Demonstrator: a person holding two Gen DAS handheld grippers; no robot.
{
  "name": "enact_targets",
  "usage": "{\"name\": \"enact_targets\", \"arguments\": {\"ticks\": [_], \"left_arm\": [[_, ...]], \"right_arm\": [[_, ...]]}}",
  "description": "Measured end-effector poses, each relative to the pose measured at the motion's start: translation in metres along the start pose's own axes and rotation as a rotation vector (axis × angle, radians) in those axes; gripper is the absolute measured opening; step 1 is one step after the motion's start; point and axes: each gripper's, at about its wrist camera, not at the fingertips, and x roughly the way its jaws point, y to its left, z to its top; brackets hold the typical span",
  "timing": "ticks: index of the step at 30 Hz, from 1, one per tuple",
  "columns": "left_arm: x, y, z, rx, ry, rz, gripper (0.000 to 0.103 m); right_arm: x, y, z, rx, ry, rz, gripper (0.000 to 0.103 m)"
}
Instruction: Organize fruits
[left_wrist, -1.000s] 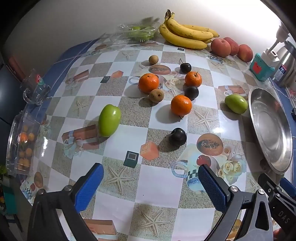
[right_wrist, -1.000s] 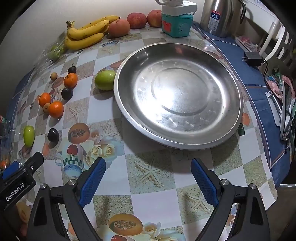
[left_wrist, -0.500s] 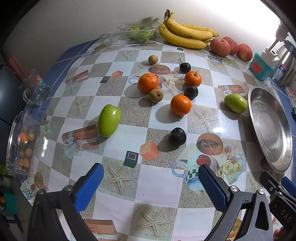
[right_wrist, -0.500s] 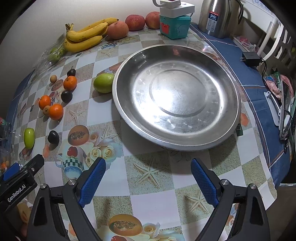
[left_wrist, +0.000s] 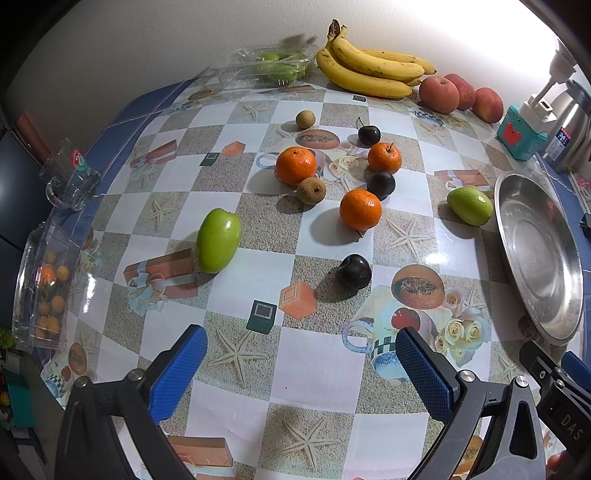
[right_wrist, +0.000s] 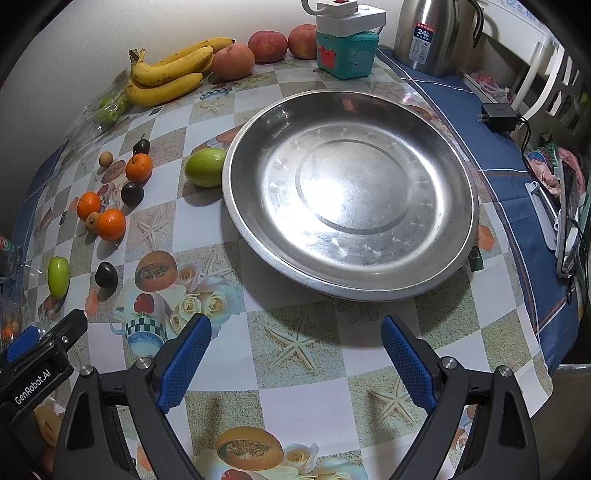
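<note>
Loose fruit lies on the patterned tablecloth: three oranges, the nearest one (left_wrist: 360, 209), dark plums such as the closest plum (left_wrist: 353, 271), two small brown fruits, a long green fruit (left_wrist: 218, 240) and a rounder green fruit (left_wrist: 470, 205) beside the steel plate (right_wrist: 458, 236). My left gripper (left_wrist: 301, 360) hangs open above the cloth, short of the plum, with nothing between its blue pads. My right gripper (right_wrist: 295, 354) stands open too, just in front of the plate's near rim.
Bananas (left_wrist: 365, 70) and three apples (left_wrist: 439, 94) line the back wall. A teal box (right_wrist: 347, 51) with a power strip and a steel kettle (right_wrist: 432, 33) stand behind the plate. A clear box of small oranges (left_wrist: 44, 291) and a glass mug (left_wrist: 72, 177) sit at the left edge.
</note>
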Motion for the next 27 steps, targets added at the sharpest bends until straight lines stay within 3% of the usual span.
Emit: {"name": "enact_targets", "arguments": {"ticks": [13, 15, 16, 23, 27], "left_arm": [[-0.002, 0.004, 0.002, -0.013, -0.009, 0.002, 0.103], [-0.007, 0.004, 0.002, -0.021, -0.026, 0.008, 0.103], [-0.01, 0.004, 0.001, -0.019, -0.088, 0.029, 0.103], [-0.023, 0.022, 0.009, -0.087, -0.193, 0.067, 0.103], [-0.02, 0.04, 0.016, -0.134, -0.161, 0.071, 0.103]], "right_arm": [[0.0, 0.0, 0.0, 0.002, -0.001, 0.0, 0.094], [-0.001, 0.0, 0.001, 0.004, -0.005, 0.002, 0.094], [-0.001, -0.001, 0.001, 0.004, -0.007, 0.004, 0.094], [-0.009, 0.005, 0.004, -0.015, -0.054, 0.034, 0.094], [-0.013, 0.017, 0.009, -0.052, -0.074, 0.089, 0.094]]}}
